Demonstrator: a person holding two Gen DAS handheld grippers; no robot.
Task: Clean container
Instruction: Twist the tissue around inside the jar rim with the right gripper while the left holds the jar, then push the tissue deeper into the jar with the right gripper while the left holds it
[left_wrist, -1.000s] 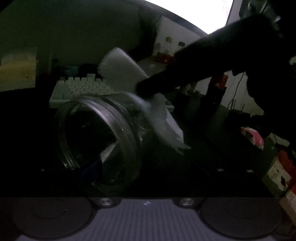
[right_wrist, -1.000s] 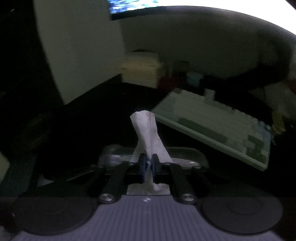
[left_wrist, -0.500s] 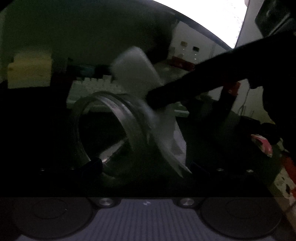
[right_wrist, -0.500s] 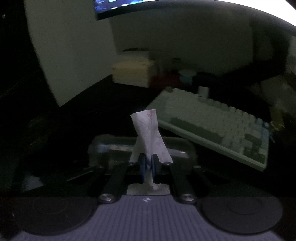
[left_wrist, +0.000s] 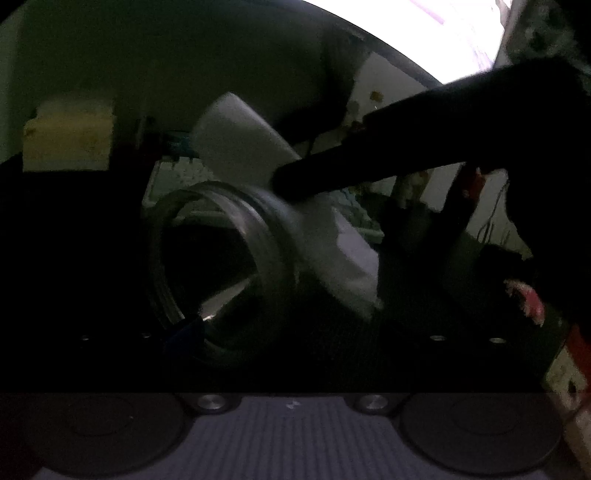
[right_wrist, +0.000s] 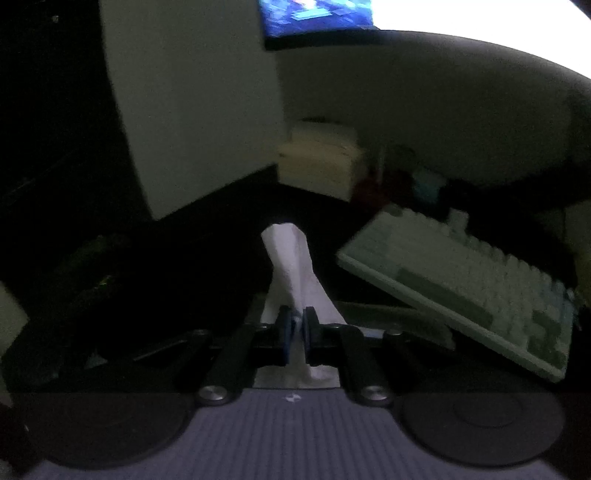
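A clear glass jar (left_wrist: 221, 273) lies on its side in my left gripper (left_wrist: 291, 332), its mouth facing left; the gripper's fingers are lost in the dark. My right gripper (right_wrist: 295, 330) is shut on a white paper tissue (right_wrist: 290, 258). In the left wrist view the right gripper (left_wrist: 295, 184) comes in from the right and presses the tissue (left_wrist: 332, 243) against the jar's outer wall just behind the rim. In the right wrist view the jar is only a faint glassy shape below the fingers.
A white keyboard (right_wrist: 465, 284) lies on the dark desk behind the jar. A pale box (right_wrist: 321, 162) and a lit monitor (right_wrist: 317, 14) stand at the back. A pink-red wrapper (left_wrist: 528, 299) lies at the right.
The jar has shifted right in the left wrist view while the right gripper keeps the tissue on its outer wall. The right wrist view has swung, with the keyboard tilting.
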